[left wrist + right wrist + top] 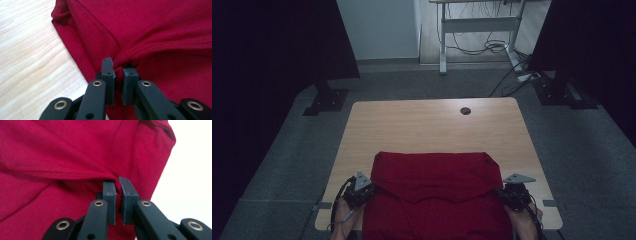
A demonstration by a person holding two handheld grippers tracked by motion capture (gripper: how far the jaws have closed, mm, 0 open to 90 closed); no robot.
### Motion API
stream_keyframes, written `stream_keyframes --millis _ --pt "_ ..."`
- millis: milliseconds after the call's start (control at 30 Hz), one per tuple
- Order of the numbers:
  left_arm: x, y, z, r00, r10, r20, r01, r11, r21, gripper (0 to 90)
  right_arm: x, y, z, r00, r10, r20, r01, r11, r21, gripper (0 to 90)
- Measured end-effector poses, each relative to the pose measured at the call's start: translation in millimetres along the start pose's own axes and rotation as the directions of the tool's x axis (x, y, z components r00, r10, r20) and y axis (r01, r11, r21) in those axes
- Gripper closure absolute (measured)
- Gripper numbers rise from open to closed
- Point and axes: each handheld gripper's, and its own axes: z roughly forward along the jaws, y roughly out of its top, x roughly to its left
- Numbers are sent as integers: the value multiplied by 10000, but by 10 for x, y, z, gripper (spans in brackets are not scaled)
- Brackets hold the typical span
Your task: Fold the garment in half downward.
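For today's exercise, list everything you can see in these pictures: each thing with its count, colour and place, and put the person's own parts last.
Cloth: one, red, folded on the near half of the table, hanging over its near edge.
Table: one, light wood, centre of the room.
Hole: one, dark, near the table's far edge.
Desk frame: one, grey, on the floor beyond the table.
Cables: several, dark, on the floor under that frame.
Stands: two, black, left and right of the table's far corners.
Left tool: one, black, shut on the cloth's hem.
Right tool: one, black, shut on the cloth's hem.
Forearms: two, at the near edge.
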Motion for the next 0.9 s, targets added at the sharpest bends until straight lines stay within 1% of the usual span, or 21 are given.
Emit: stream_keyframes --millis 33,67,100,167,200,233,267,333,367,400,433,467,533,567,633,667,767,800,833,867,900 --pt "0 0 0 10000 0 0 0 10000 0 829 1 31 22 9999 -105 99 105 9999 72 837" --pt "61 96 113 9997 18 -243 -15 9999 109 829 1 31 22 9999 -105 99 105 9999 72 837" --pt "85 129 152 9996 -18 -282 22 9999 132 829 -34 142 114 9995 -186 270 182 9997 158 836" --pt "85 129 152 9996 -18 -282 22 9999 132 829 -52 177 147 9995 -134 289 129 9998 158 836" --pt "169 250 294 9987 26 -506 -13 9997 253 829 -52 177 147 9995 -134 289 129 9998 158 836" --pt "169 250 294 9987 26 -506 -13 9997 253 829 -52 177 147 9995 -134 289 129 9998 158 836" --pt "169 250 294 9987 26 -506 -13 9997 253 829 -118 305 258 9985 -82 547 72 9998 187 836" --pt "169 250 294 9987 26 -506 -13 9997 253 829 -118 305 258 9985 -82 547 72 9998 187 833" --pt "314 408 480 9981 -139 -608 163 9991 390 829 -118 305 258 9985 -82 547 72 9998 187 833" --pt "314 408 480 9981 -139 -608 163 9991 390 829 -118 305 258 9985 -82 547 72 9998 187 833" --pt "314 408 480 9981 -139 -608 163 9991 390 829 -231 473 402 9977 214 639 -229 9995 230 833" --pt "415 480 594 9960 -640 -628 658 9975 267 829 -231 473 402 9977 214 639 -229 9995 230 829" --pt "415 480 594 9960 -640 -628 658 9975 267 829 -326 574 501 9964 601 594 -609 9981 123 829" --pt "452 505 623 9946 -830 -630 846 9961 239 829 -326 574 501 9964 601 594 -609 9981 123 829" --pt "452 505 623 9946 -830 -630 846 9961 239 831 -374 624 536 9959 750 506 -759 9970 159 830" --pt "456 520 575 9947 -521 -882 537 9984 154 835 -378 653 488 9962 500 719 -510 9986 109 832" --pt "455 532 523 9947 -490 -909 491 9988 -13 835 -375 660 433 9960 492 749 -485 9988 -104 832" --pt "436 591 283 9953 -380 -886 317 9969 -722 835 -375 660 433 9960 492 749 -485 9988 -104 832" --pt "388 621 92 9952 -195 -956 85 9934 -1141 835 -317 665 191 9968 342 723 -291 9971 -709 834" --pt "388 621 92 9952 -195 -956 85 9934 -1141 834 -317 665 191 9968 342 723 -291 9971 -709 834" --pt "388 621 92 9952 -195 -956 85 9934 -1141 834 -255 646 -3 9967 205 785 -118 9938 -1101 834"
